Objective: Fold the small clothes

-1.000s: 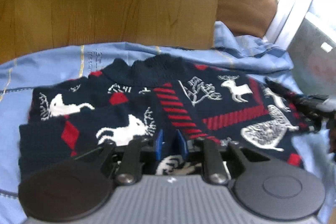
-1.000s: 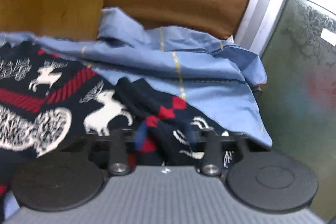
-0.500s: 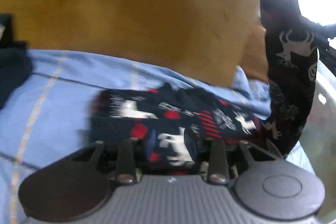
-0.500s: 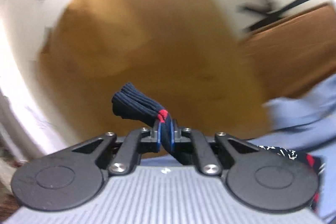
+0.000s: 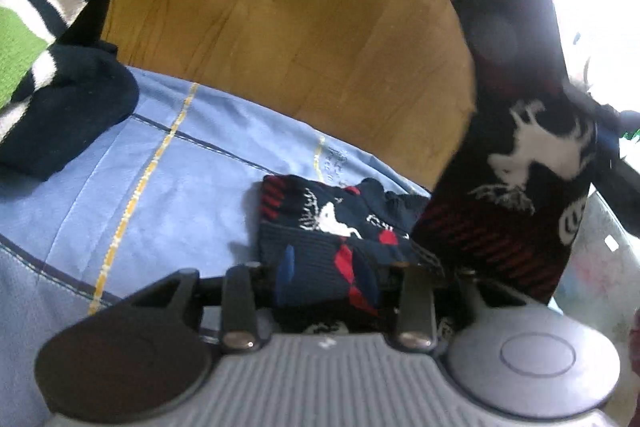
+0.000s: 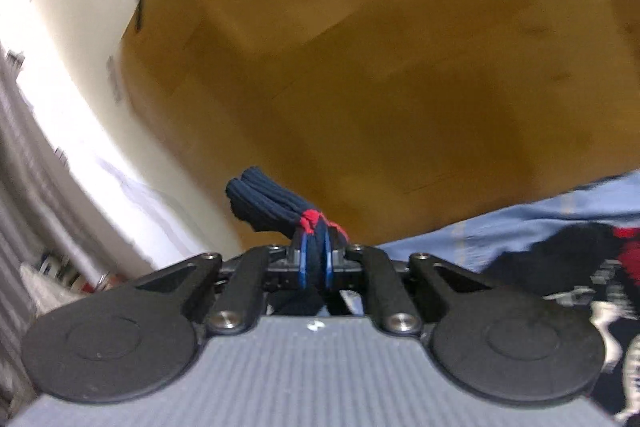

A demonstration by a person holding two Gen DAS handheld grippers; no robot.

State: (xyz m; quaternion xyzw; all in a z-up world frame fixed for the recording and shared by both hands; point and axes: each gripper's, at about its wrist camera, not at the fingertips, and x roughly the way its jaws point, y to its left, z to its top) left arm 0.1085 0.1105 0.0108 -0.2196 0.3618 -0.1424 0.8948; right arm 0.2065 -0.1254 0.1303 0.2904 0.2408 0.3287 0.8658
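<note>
A navy sweater (image 5: pixel 328 223) with white deer and red stripes lies bunched on the blue sheet (image 5: pixel 160 167). My left gripper (image 5: pixel 328 273) sits low at its near edge; the jaws are opening, and a thick fold still fills the gap and touches both pads. The sweater's right side (image 5: pixel 520 163) is lifted and hangs upright. My right gripper (image 6: pixel 315 263) is shut on the sweater's ribbed navy edge (image 6: pixel 264 203), which pokes out past the pads. More of the sweater (image 6: pixel 580 267) trails at the lower right of the right wrist view.
A wooden headboard (image 5: pixel 300 7) rises behind the bed. A folded navy, white and green striped garment (image 5: pixel 48 47) lies on the sheet at far left. White wall and bright window light (image 6: pixel 72 39) are to the left in the right wrist view.
The right gripper has swung up and turned, carrying the sweater's edge so that side now hangs in the air. The left gripper's jaws have widened around a thicker fold as the sweater bunched.
</note>
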